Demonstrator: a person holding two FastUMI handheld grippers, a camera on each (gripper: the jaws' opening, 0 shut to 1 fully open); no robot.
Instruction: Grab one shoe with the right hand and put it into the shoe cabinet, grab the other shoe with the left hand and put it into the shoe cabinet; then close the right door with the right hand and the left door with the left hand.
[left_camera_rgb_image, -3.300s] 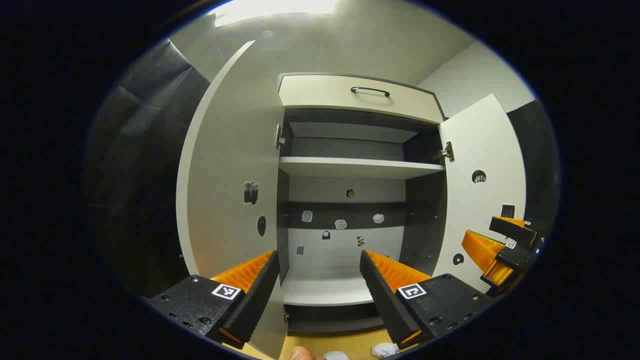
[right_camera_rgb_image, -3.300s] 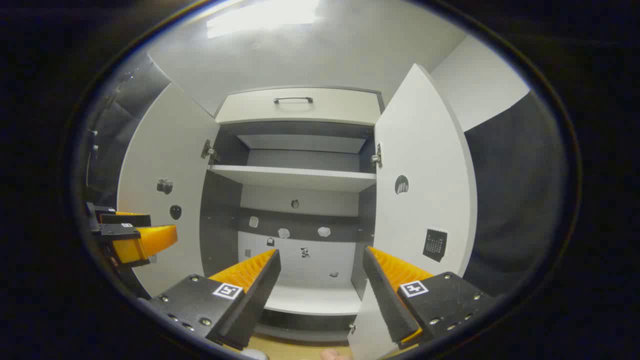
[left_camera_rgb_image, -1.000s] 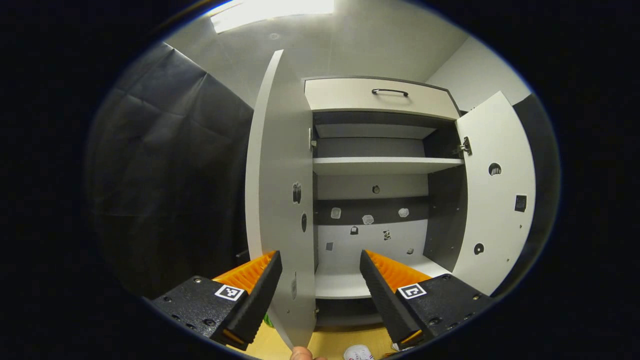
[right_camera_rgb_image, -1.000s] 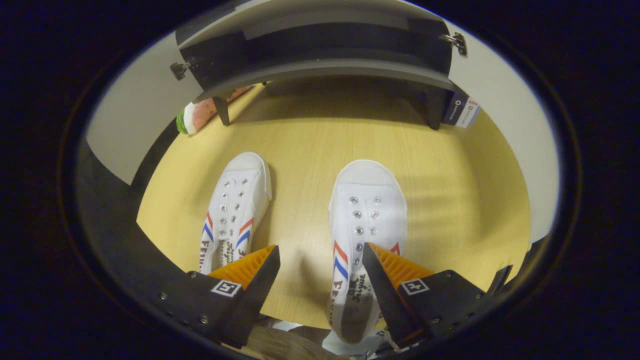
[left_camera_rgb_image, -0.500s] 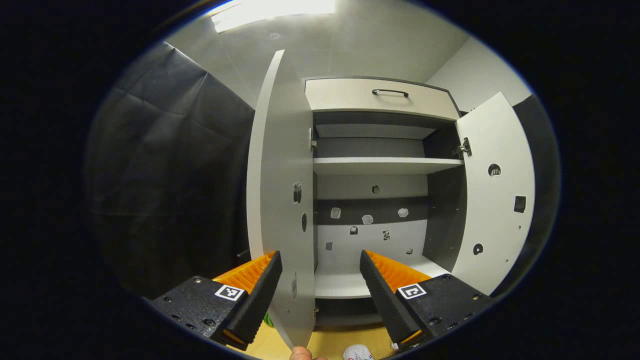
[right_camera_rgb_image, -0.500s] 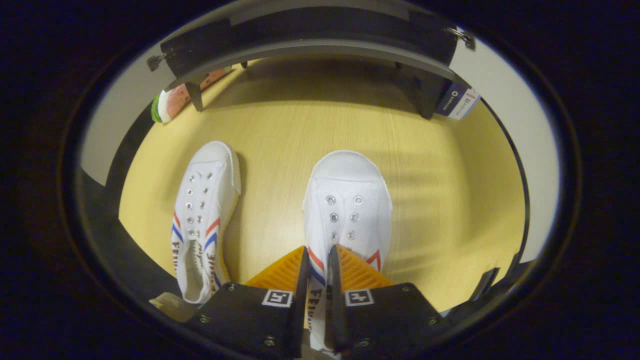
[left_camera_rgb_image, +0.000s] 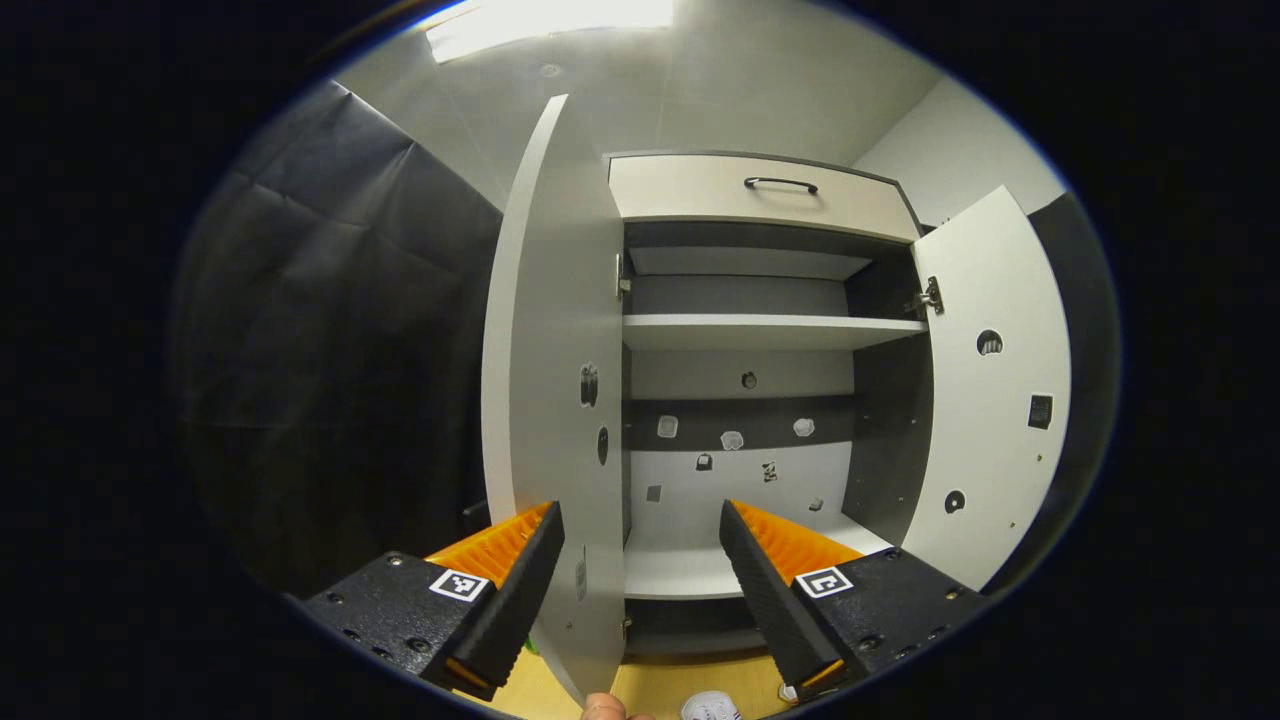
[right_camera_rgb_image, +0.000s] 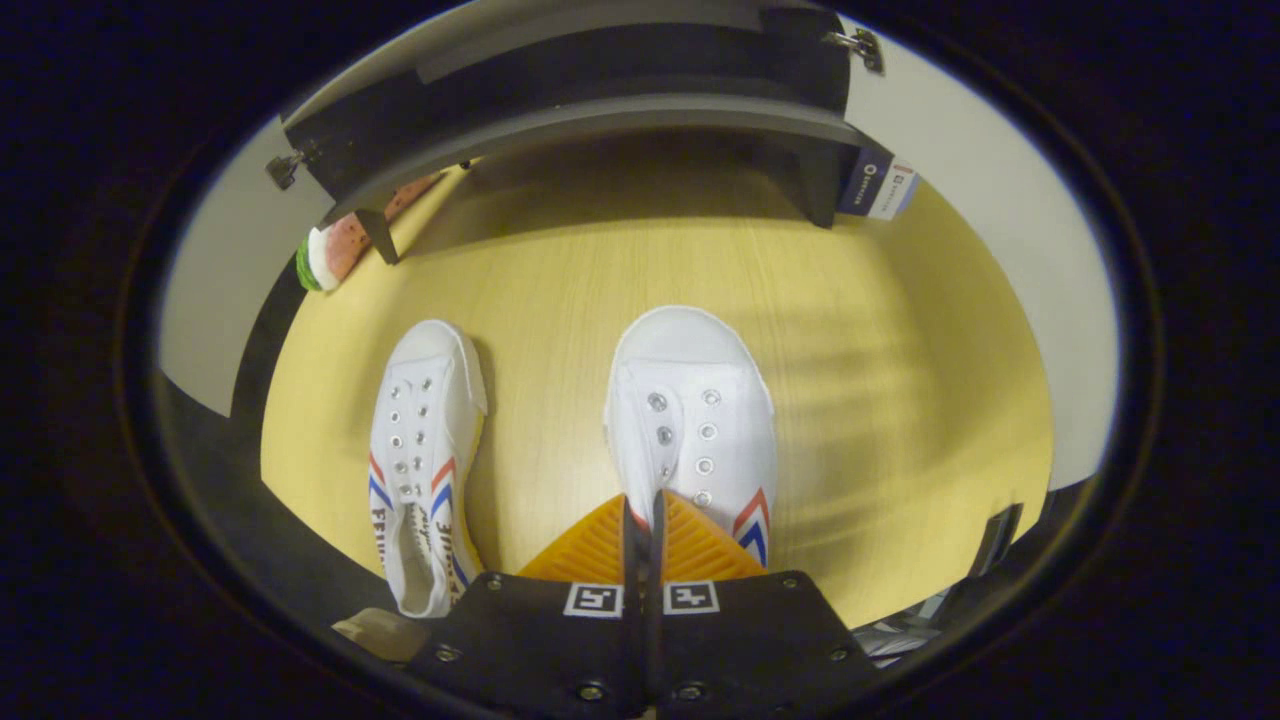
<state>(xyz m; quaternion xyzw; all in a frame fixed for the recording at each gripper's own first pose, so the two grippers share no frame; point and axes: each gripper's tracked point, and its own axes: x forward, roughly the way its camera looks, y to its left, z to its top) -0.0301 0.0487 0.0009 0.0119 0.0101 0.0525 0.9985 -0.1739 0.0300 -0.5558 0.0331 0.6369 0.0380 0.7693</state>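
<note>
My right tongs (right_camera_rgb_image: 645, 515) are clenched on one white canvas shoe (right_camera_rgb_image: 690, 420) on the wooden floor (right_camera_rgb_image: 880, 400); the other shoe (right_camera_rgb_image: 425, 450) lies beside it. My left tongs (left_camera_rgb_image: 640, 560) gape before the open shoe cabinet (left_camera_rgb_image: 750, 330).

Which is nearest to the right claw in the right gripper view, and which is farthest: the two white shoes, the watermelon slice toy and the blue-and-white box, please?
1. Right-hand white shoe, pinched in the right claw.
2. Left-hand white shoe, beside it on the floor.
3. Watermelon slice toy, by the cabinet's left leg, and the blue-and-white box, by its right leg: too close to call.
</note>
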